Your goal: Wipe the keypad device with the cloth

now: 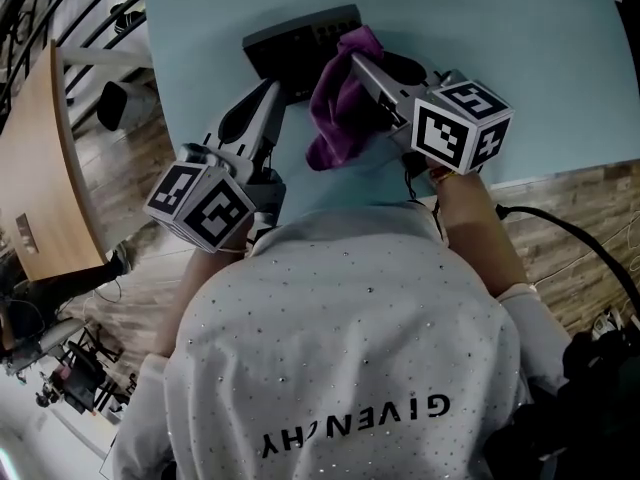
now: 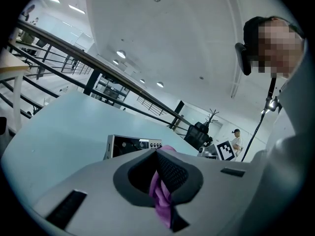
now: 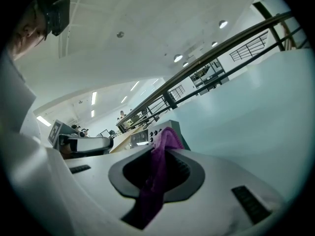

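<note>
Shows the right gripper [image 3: 165, 154] with jaws pressed together on a purple cloth [image 3: 158, 176], bunched above the tips and trailing down nearer the camera. Just beyond, partly behind the cloth, catches the keypad device [image 3: 140, 137] on the pale blue table [image 3: 246, 122]. At left, takes in the left gripper [image 3: 83, 144].

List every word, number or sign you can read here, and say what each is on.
"GIVENCHY": on the person's white shirt, upside down in the head view, the C creased.
Marker cubes: black-and-white square codes, no letters.
Keypad device: key markings too small to read.
Cloth: no print.
</note>
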The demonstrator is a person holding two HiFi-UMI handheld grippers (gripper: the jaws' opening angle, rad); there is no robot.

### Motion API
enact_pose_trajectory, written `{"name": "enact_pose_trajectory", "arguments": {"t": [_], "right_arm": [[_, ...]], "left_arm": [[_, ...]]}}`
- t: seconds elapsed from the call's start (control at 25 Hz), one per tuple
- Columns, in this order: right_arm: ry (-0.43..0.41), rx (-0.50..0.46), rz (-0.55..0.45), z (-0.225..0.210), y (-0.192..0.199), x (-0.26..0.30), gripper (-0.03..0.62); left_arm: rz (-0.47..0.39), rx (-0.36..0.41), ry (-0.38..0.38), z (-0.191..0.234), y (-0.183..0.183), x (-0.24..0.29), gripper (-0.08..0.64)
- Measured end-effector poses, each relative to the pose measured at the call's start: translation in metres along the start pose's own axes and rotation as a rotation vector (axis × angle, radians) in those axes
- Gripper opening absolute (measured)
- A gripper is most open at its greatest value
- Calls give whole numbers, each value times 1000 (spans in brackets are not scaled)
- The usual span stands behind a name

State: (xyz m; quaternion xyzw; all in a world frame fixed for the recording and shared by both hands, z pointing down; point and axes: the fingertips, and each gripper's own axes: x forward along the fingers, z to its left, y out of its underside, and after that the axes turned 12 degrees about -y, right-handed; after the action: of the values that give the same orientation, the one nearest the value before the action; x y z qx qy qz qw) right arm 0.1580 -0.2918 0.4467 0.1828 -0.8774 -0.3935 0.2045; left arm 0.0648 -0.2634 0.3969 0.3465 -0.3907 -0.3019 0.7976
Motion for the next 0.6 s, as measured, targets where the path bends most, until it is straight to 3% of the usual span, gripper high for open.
{"name": "enact_pose_trajectory", "arguments": {"t": [0.4, 0.6], "right_arm": [[-7, -16, -22, -9, -6, -15, 51], [-197, -71, -60, 27, -26, -3, 49]], "left_arm": [[3, -31, -58, 12, 8, -6, 0], [-39, -43, -92, 19, -2, -14, 0]]}}
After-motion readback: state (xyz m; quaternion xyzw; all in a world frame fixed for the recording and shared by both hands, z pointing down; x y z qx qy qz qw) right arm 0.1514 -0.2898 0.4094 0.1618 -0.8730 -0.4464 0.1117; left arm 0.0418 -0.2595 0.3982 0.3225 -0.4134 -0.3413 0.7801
